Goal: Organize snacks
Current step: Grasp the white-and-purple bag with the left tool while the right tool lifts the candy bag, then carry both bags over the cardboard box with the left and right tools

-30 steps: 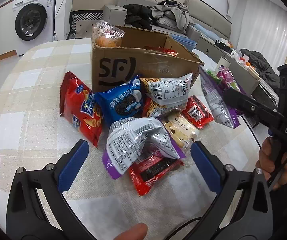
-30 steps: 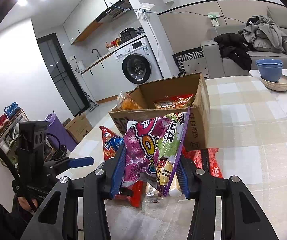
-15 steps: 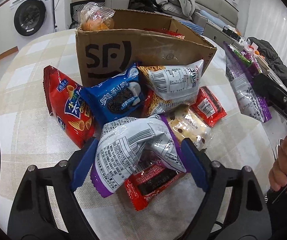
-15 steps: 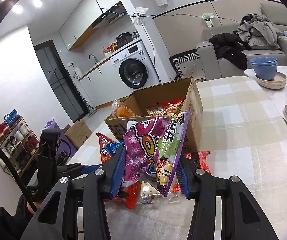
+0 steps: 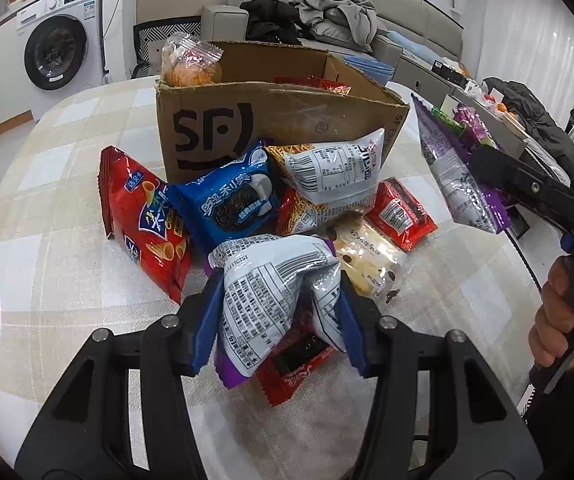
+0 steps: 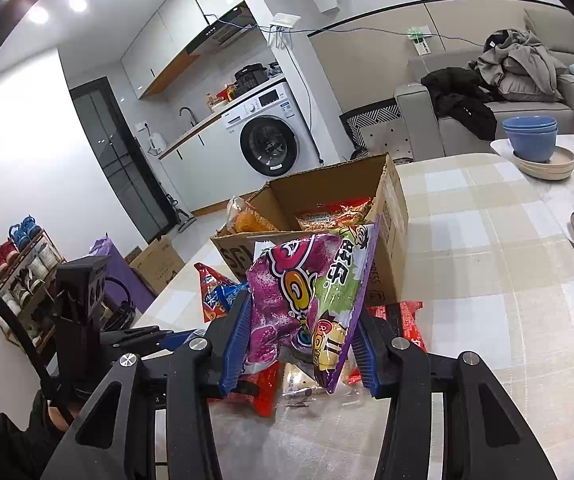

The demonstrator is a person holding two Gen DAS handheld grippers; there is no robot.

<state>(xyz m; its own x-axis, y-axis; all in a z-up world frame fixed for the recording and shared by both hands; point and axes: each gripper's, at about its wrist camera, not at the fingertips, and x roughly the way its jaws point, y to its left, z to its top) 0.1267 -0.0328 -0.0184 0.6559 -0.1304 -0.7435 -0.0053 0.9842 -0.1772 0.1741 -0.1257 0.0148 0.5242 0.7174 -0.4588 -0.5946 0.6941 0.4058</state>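
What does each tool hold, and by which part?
The left tool has just closed on the silver-backed bag, across its crumpled middle. The right tool grips the purple snack bag by its lower half.

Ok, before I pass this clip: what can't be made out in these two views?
- Cardboard box contents: its near wall hides most in the left wrist view; the purple bag held in the right gripper blocks part in the right wrist view.
- Small red packet: mostly covered by the white-backed bag between the left gripper pads.
- Package print: too small.
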